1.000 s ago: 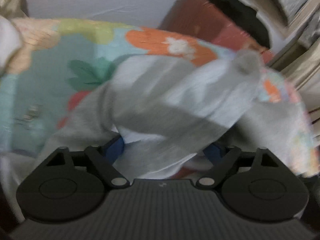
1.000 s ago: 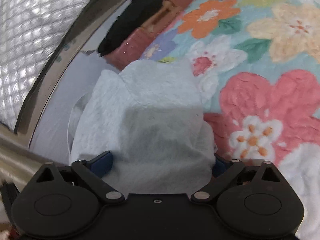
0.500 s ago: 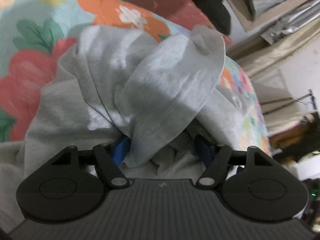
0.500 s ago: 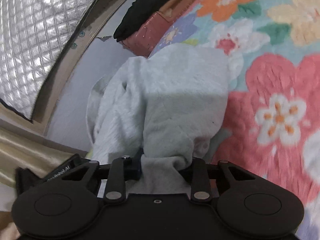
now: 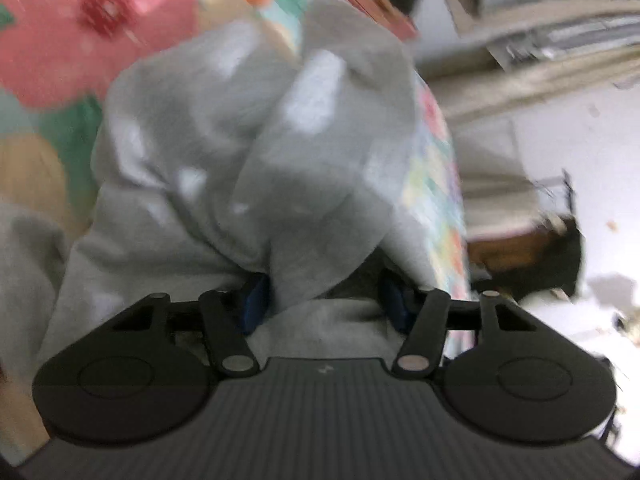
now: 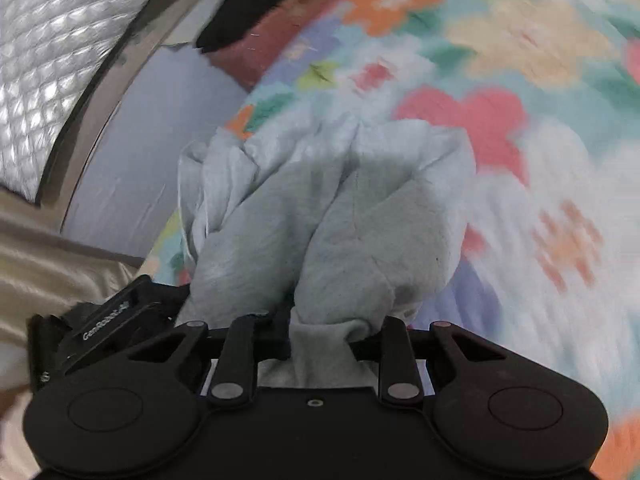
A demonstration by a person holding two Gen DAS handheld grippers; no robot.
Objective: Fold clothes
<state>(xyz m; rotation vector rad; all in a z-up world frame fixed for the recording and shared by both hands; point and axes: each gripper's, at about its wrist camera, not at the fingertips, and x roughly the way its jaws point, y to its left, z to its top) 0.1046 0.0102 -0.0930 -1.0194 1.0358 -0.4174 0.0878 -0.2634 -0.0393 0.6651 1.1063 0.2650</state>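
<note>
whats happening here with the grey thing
A person is folding a light grey garment over a floral bedspread, with handheld tongs in each hand. The right tongs are pinched shut on a bunched part of the cloth. The left tongs stand wider, cloth bunched between their blue pads. Both views are blurred by motion.

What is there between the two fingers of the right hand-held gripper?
A bunched fold of the grey garment sits pinched between the fingers of the right hand-held gripper, as the right wrist view shows.
</note>
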